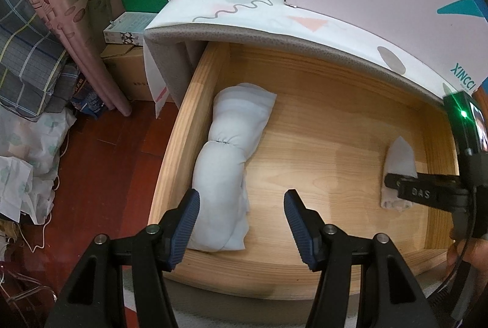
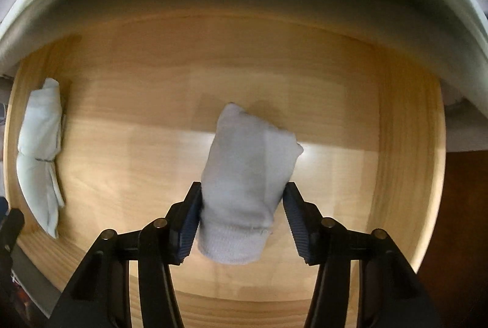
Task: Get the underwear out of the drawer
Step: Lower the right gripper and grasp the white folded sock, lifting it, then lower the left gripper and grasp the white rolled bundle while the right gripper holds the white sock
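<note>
Blue-padded jaws of our right gripper (image 2: 242, 218) pinch the small grey bundle (image 2: 247, 184) for lifting from the drawer (image 1: 350, 126); our left gripper (image 1: 242, 224) hovers spread above the larger roll (image 1: 227, 172).

A home bedroom: curtain (image 1: 70, 7), piled bedding (image 1: 27, 74), wooden clothes drawer (image 1: 320, 129).

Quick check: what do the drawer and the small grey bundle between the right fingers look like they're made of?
Drawer: pale wood or wood veneer, visible grain, slight sheen from a glare streak. Small grey bundle: soft knit fabric, likely cotton, with a ribbed band at its near end.
</note>
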The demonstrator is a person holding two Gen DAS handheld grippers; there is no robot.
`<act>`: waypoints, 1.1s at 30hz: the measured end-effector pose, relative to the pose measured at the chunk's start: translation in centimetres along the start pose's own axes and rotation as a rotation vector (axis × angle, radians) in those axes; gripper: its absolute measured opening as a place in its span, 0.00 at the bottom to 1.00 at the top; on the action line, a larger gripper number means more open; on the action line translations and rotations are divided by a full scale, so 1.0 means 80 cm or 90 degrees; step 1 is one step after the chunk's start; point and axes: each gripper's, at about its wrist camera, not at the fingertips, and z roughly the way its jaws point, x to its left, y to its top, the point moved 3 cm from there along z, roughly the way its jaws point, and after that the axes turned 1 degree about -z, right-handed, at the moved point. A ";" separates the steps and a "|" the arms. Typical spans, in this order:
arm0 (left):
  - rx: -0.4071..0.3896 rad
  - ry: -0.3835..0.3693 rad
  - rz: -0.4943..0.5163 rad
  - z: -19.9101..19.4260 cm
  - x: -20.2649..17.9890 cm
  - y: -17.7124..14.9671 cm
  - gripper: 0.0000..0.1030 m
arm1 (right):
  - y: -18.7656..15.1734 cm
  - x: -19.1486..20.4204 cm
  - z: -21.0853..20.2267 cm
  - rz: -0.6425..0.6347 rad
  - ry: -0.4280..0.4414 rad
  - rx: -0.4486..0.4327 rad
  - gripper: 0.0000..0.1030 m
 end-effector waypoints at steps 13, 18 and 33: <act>0.003 0.009 0.001 0.002 0.002 -0.001 0.57 | -0.042 -0.045 0.022 -0.009 -0.021 0.087 0.42; 0.005 0.011 0.001 0.003 0.003 -0.001 0.57 | -0.052 -0.055 0.023 -0.015 -0.020 0.105 0.41; 0.028 -0.013 -0.026 0.010 0.009 0.000 0.57 | -0.041 -0.082 0.027 -0.044 0.023 0.155 0.39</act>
